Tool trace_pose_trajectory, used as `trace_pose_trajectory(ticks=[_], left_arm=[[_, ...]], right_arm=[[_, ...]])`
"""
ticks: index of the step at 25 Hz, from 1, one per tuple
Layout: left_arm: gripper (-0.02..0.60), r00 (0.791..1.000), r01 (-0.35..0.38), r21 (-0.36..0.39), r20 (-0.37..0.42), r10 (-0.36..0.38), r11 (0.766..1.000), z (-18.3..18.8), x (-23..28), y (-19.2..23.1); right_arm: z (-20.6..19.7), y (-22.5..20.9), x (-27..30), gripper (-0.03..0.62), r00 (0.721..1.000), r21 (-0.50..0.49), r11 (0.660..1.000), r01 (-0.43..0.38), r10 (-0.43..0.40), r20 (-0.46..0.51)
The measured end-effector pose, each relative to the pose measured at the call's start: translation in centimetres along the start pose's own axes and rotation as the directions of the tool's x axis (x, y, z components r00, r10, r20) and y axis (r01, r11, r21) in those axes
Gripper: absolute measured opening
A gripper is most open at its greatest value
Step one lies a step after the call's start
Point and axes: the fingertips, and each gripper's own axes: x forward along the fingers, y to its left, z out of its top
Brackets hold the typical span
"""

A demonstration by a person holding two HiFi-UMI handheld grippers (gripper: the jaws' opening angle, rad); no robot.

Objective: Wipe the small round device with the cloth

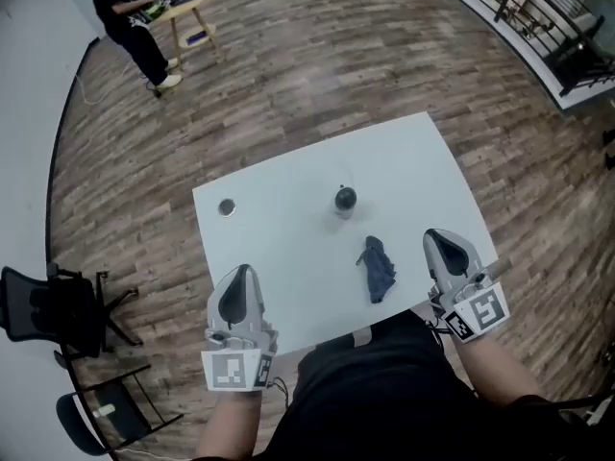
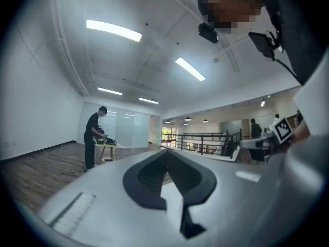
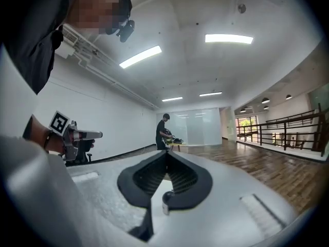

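Note:
On the white table (image 1: 288,257) the small round device (image 1: 345,199) stands dark and upright near the middle. A crumpled dark blue cloth (image 1: 377,269) lies nearer to me, right of centre. My left gripper (image 1: 242,271) hovers over the table's near left edge, shut and empty. My right gripper (image 1: 435,235) is at the near right edge, just right of the cloth, also shut with nothing in it. The jaws meet at the tip in the left gripper view (image 2: 165,151) and in the right gripper view (image 3: 165,151). Neither gripper touches the cloth or the device.
A small round silver object (image 1: 227,206) sits near the table's far left corner. Black office chairs (image 1: 58,305) stand on the wood floor to the left. A person (image 1: 130,27) works at a small wooden table (image 1: 187,12) far back. A railing (image 1: 538,12) runs along the upper right.

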Motion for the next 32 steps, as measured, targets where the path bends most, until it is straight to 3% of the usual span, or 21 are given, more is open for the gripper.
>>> trace_pose_trajectory(ticks=[4,8,10,16,19,20,22,25,32], left_arm=[[0.006,0.999,0.018,-0.016,0.029,-0.017,1.0,0.1,0.2,-1.0],[0.006,1.0,0.021,-0.039,0.024,-0.02,0.999,-0.8,0.3,-1.6],[0.006,1.0,0.004,-0.048,0.017,-0.003,0.999,-1.5,0.4,-1.5],[0.006,0.997,-0.078,-0.051,0.004,0.079,0.996,-1.7,-0.3,-1.2],[0.006,0.993,-0.116,-0.039,0.0,0.116,0.993,-1.4,-0.9,-0.9],[0.006,0.992,-0.13,-0.038,-0.006,0.13,0.991,-1.5,-1.2,-0.7],[0.006,0.987,-0.158,-0.036,-0.018,0.157,0.987,-1.6,-1.6,-0.3],[0.006,0.982,-0.189,-0.027,-0.027,0.189,0.982,-1.5,-2.2,0.2],[0.006,0.974,-0.226,-0.006,-0.034,0.225,0.974,-0.4,-2.4,0.3]], right_arm=[[-3.1,1.5,-2.6,0.002,0.996,0.026,1.0,-0.01,0.013,-0.091],[-6.8,4.1,-2.6,0.002,0.963,0.005,0.985,-0.173,0.171,-0.21],[-8.8,4.5,-2.1,0.002,0.946,-0.014,0.978,-0.209,0.199,-0.255],[-12.9,3.1,-0.6,0.002,0.953,0.04,0.993,-0.112,0.119,-0.277],[-14.5,3.1,0.0,0.002,0.943,0.024,0.994,-0.11,0.112,-0.313],[-15.0,3.2,0.2,0.034,0.938,0.019,0.993,-0.117,0.117,-0.327],[-15.9,3.1,0.5,0.164,0.928,0.011,0.992,-0.126,0.122,-0.352],[-17.7,2.7,0.7,0.259,0.912,0.005,0.992,-0.128,0.119,-0.391],[-21.4,3.0,0.8,0.296,0.869,-0.001,0.985,-0.173,0.152,-0.471]])
